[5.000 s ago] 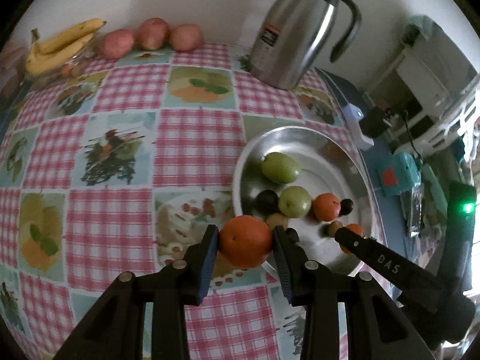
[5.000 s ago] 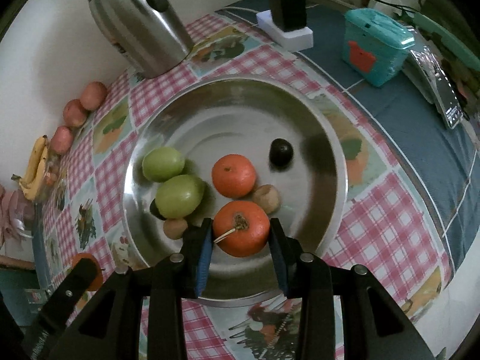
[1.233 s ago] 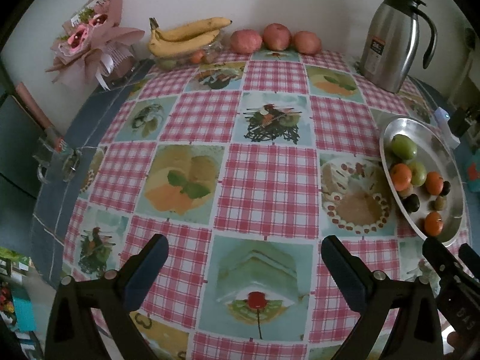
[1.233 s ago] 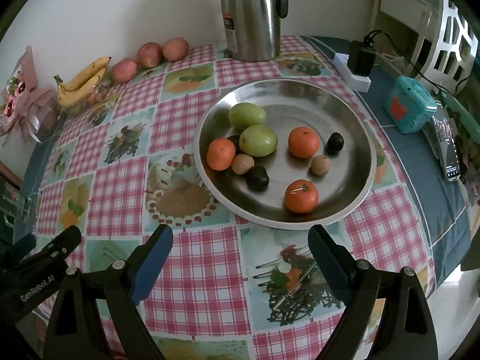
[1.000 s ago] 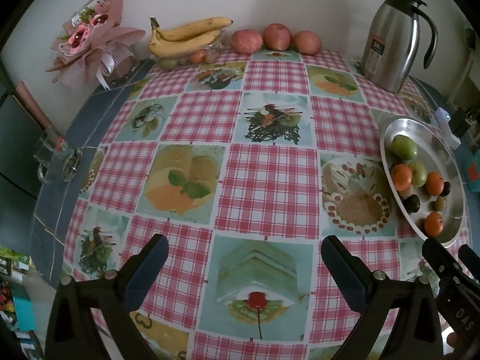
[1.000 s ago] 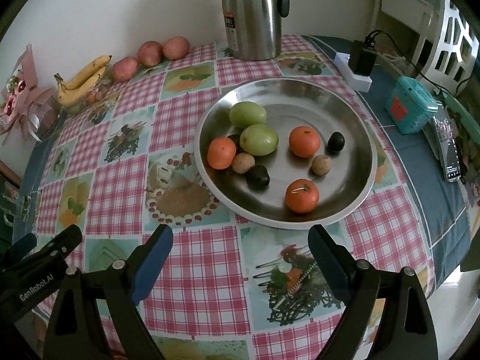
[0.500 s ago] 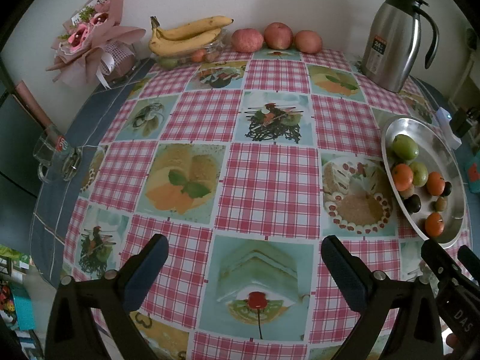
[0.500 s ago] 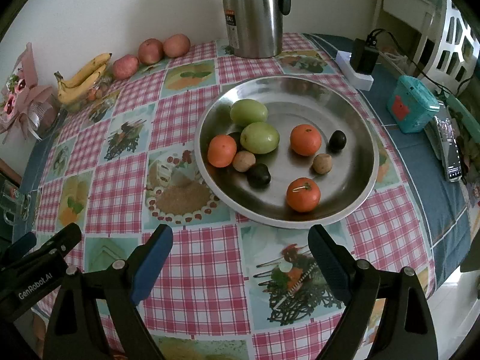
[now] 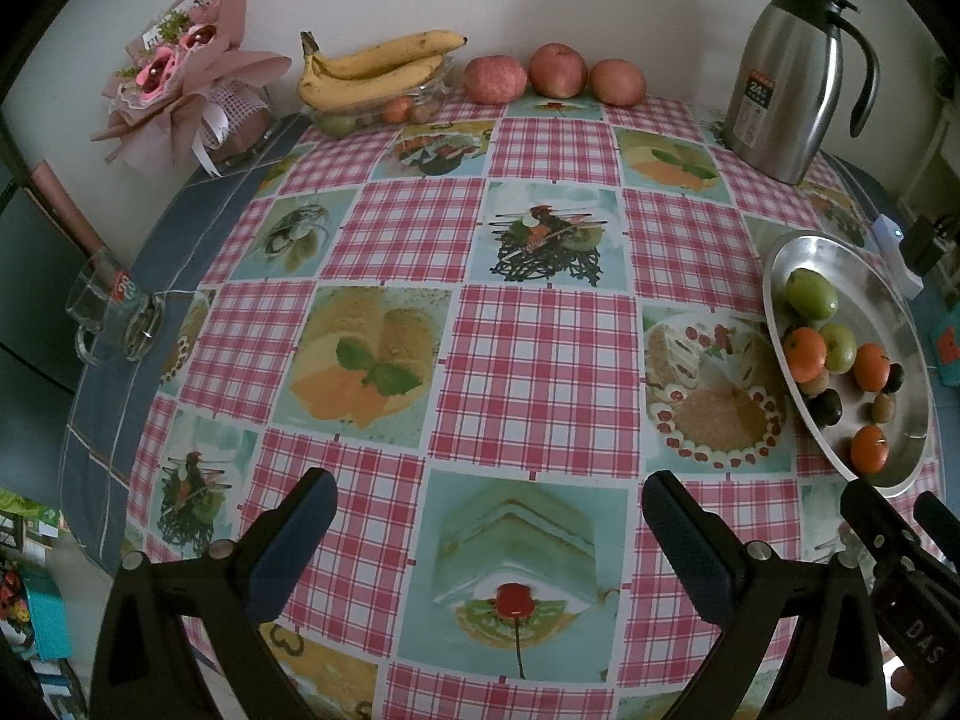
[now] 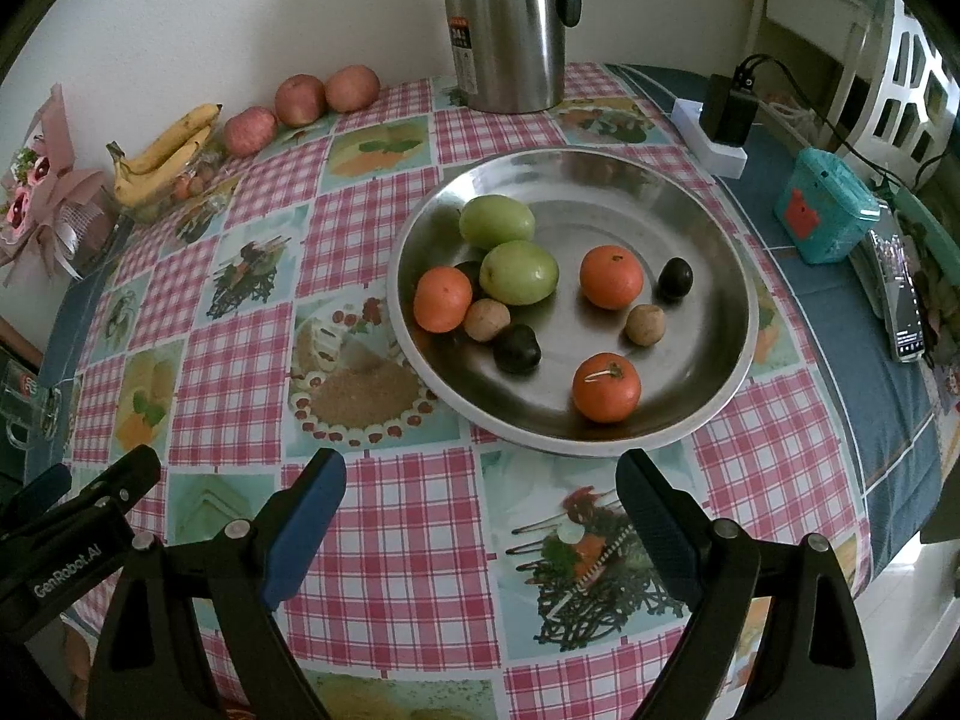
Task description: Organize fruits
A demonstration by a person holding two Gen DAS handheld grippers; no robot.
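A round steel plate point(image 10: 708, 222) on the checked tablecloth holds three oranges point(image 10: 606, 387), two green fruits point(image 10: 519, 272), two brown fruits point(image 10: 644, 324) and dark plums point(image 10: 517, 348). In the left wrist view the same plate point(image 9: 864, 264) lies at the right edge. My right gripper point(image 10: 480, 489) hangs open above the cloth just in front of the plate, nothing between its fingers. My left gripper point(image 9: 489, 516) stands open over the near part of the table, well left of the plate, also empty. Each gripper shows at the edge of the other's view.
Bananas point(image 9: 372, 69) over a clear tub and three apples point(image 9: 558, 69) line the back wall. A steel jug point(image 10: 507, 24) stands behind the plate. A pink bouquet point(image 9: 180, 90), a glass mug point(image 9: 108, 312), a power strip point(image 10: 714, 132), a teal box point(image 10: 825, 213) and a phone point(image 10: 897, 294) ring the edges.
Five seconds ago each gripper was shut on an orange at the plate; now both oranges lie in the plate and both grippers are open and drawn back. Over the last second nothing moved.
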